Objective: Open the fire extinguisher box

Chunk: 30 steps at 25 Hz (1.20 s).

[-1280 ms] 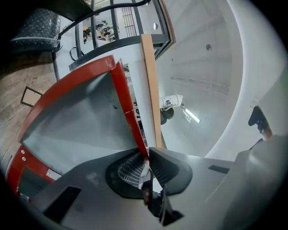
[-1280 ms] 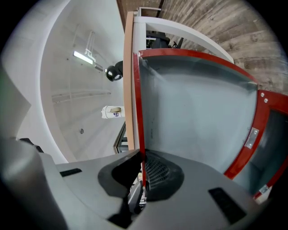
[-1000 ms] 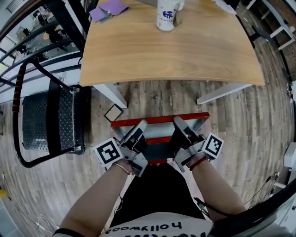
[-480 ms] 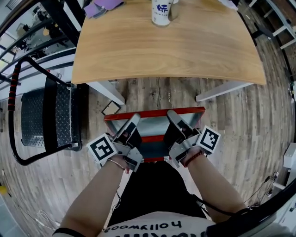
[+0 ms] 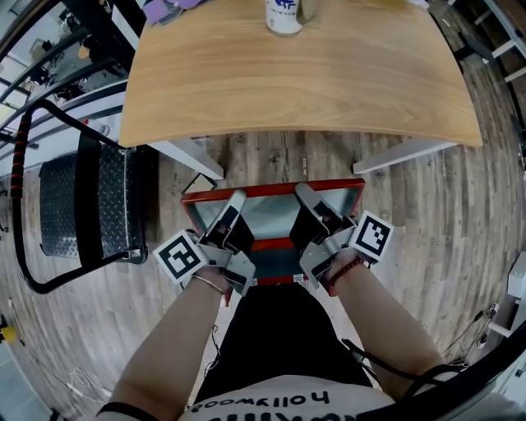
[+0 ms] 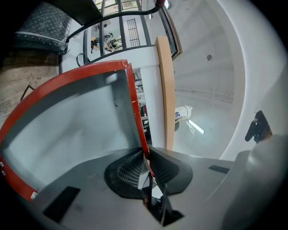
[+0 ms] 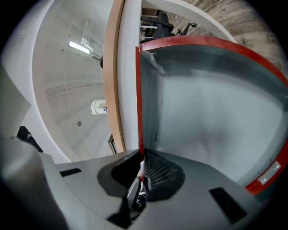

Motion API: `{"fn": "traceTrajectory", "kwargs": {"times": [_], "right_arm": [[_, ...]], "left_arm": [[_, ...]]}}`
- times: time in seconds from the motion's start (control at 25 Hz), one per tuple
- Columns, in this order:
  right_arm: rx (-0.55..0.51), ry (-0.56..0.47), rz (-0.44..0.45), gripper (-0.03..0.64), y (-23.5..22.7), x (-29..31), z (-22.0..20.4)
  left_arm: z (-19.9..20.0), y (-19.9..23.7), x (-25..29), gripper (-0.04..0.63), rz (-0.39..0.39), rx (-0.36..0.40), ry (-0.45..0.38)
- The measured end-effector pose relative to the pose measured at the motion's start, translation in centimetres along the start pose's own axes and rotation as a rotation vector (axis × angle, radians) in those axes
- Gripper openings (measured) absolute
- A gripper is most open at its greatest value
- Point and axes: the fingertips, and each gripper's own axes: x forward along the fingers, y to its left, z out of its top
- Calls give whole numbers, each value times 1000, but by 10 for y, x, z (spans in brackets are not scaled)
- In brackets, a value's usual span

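Now the left tool (image 5: 234, 200) and right tool (image 5: 302, 191) each pinch one red-edged box lid (image 5: 271, 212), jaws nearly closed.

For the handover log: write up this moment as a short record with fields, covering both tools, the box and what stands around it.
left tool: jaws closed on one red side edge of the box door
right tool: jaws closed on the door's opposite red edge
box door: red frame, grey panel, held between both tools
table: wooden top, beyond the box, with a white cup on it
cart: black, tread-plate deck, left of the box
floor: wooden planks
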Motion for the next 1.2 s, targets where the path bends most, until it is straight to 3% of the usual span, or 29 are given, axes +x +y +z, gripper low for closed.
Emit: {"fn": "traceTrajectory", "kwargs": {"times": [0.68, 1.2], "right_arm": [[46, -25, -10, 41, -23, 23, 13], [30, -74, 11, 46, -34, 32, 24]], "left_arm": [[15, 24, 19, 37, 13, -13, -22], [22, 38, 31, 37, -25, -91, -88]]}}
